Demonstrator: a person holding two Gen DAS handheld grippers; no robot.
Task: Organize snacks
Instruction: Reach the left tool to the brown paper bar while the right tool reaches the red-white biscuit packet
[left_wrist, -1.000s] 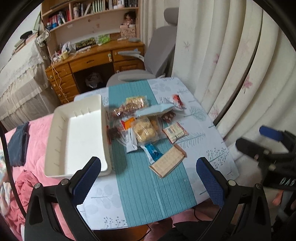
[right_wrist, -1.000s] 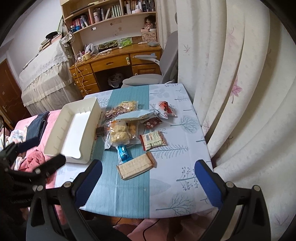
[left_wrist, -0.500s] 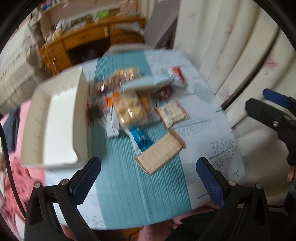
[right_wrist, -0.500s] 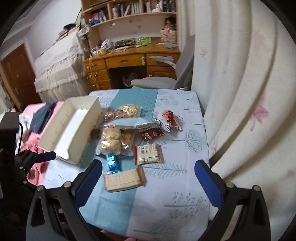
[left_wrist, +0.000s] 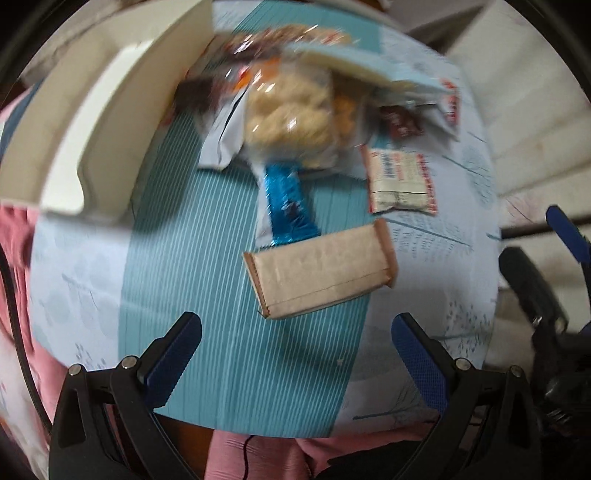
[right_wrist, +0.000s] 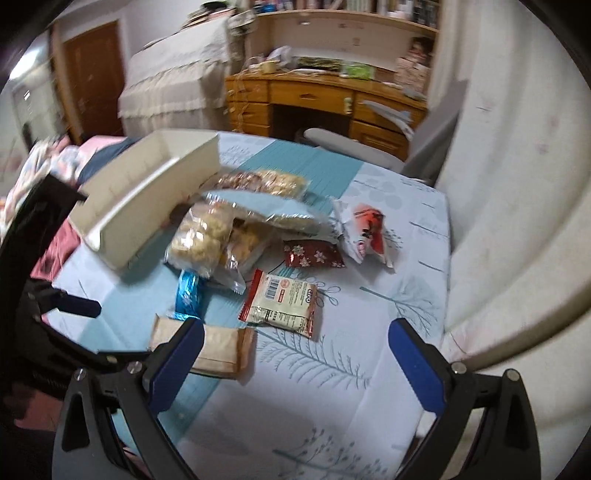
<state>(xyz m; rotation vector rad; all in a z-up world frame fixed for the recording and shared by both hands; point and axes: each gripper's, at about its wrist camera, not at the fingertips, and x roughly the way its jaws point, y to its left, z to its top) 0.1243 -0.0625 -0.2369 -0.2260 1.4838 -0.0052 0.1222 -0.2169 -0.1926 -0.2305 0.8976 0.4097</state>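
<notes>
A pile of snack packets lies on a table with a teal runner (left_wrist: 207, 295). Nearest is a tan paper-wrapped bar (left_wrist: 321, 271) (right_wrist: 218, 345), with a blue foil bar (left_wrist: 288, 203) (right_wrist: 188, 297) behind it, then a clear bag of pale puffs (left_wrist: 291, 110) (right_wrist: 201, 236) and a white-and-red packet (left_wrist: 400, 182) (right_wrist: 282, 302). A white empty tray (left_wrist: 107, 122) (right_wrist: 155, 192) stands to the left. My left gripper (left_wrist: 295, 347) hovers open just short of the tan bar. My right gripper (right_wrist: 295, 354) is open over the tablecloth, its left finger overlapping the tan bar in view.
A dark red packet (right_wrist: 314, 254) and a red-and-white packet (right_wrist: 365, 229) lie toward the right. Cream curtains (right_wrist: 517, 184) hang along the right edge. A grey chair (right_wrist: 424, 147) and wooden desk (right_wrist: 325, 99) stand behind the table. Pink bedding (left_wrist: 14, 236) lies to the left.
Both grippers have dropped lower and closer to the table. The left one now looks steeply down on the tan bar; the right one has swung right and nearer the packets. Both stay open.
</notes>
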